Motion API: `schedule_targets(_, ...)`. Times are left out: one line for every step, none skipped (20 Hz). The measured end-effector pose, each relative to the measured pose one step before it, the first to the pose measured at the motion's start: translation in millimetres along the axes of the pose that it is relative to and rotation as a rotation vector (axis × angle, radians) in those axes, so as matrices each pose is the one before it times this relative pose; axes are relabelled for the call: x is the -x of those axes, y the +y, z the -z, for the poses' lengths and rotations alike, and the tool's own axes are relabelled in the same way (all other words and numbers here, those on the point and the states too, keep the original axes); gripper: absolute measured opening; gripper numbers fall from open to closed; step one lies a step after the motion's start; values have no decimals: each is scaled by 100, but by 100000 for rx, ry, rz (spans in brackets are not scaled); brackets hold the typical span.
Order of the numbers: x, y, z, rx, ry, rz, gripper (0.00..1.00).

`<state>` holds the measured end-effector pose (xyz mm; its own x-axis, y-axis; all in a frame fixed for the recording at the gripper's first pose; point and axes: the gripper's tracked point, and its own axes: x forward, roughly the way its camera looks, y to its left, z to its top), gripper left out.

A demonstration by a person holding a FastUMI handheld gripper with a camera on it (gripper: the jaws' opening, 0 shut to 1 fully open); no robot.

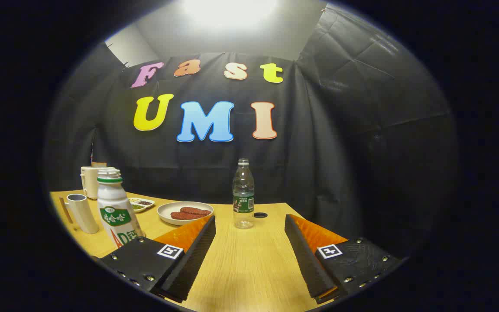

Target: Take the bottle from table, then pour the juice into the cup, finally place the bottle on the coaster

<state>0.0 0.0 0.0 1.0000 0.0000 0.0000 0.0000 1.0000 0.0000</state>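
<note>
The bottle point(243, 193), clear with a green label and its cap off, is seen standing upright on the table point(249, 260), straight ahead of the gripper point(249, 225) and just beyond the fingertips, on the line of the gap between them. Its long axis is vertical, so a level, forward approach is judged to be called for. The fingers point(191, 255) are spread wide with nothing held. A small dark disc point(260, 215), possibly the coaster, lies just right of the bottle. To the left, a cup point(80, 212), a white drink bottle point(117, 212), a plate point(185, 212) of food and a small dish point(141, 203) are set. The wooden top is backed by black cloth walls.
</note>
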Motion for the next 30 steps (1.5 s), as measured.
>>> schedule_targets(872,906,-678,-3651,127,-841,97)
schedule_targets(868,1295,-684,-4392,-591,-3066,97)
schedule_targets(639,1500,-394,-3341,-235,-2346,97)
schedule_targets(511,1254,-340,-1598,-275,-2023,97)
schedule_targets(503,1258,-109,-133,-284,-2573,97)
schedule_targets(211,1431,-251,921,-237,-2248,97)
schedule_targets(200,1391,-248,1552,-631,-2335,97)
schedule_targets(151,1376,-326,1436,-691,-2543,97)
schedule_targets(158,1572,-175,1317,-444,-2312,97)
schedule_targets(-27,1169,-147,1108,-428,-1994,97)
schedule_targets(-31,1033,109,961,216,-1616,97)
schedule_targets(-130,872,59,815,165,-1405,97)
schedule_targets(-202,734,298,525,523,-1153,97)
schedule_targets(-291,510,310,215,610,-1131,97)
schedule_targets(-367,373,451,183,732,-470,97)
schedule_targets(-260,182,416,419,829,-387,97)
schedule_targets(-301,44,601,563,797,224,97)
schedule_targets(-270,41,504,168,1124,66,97)
schedule_targets(-393,78,668,-236,1064,-83,97)
schedule_targets(-356,107,426,-349,982,-272,97)
schedule_targets(-400,-52,579,-226,987,196,97)
schedule_targets(-419,-111,424,-67,1079,442,97)
schedule_targets(-442,-158,535,-46,975,443,97)
schedule_targets(-554,-72,419,-115,1024,267,97)
schedule_targets(-498,7,637,-232,1401,103,97)
schedule_targets(-437,17,516,-296,1567,-159,97)
schedule_targets(-437,31,513,-446,1315,100,97)
schedule_targets(-323,-14,346,-509,964,63,97)
schedule_targets(-409,92,293,-522,621,10,97)
schedule_targets(-351,-5,212,-428,472,214,97)
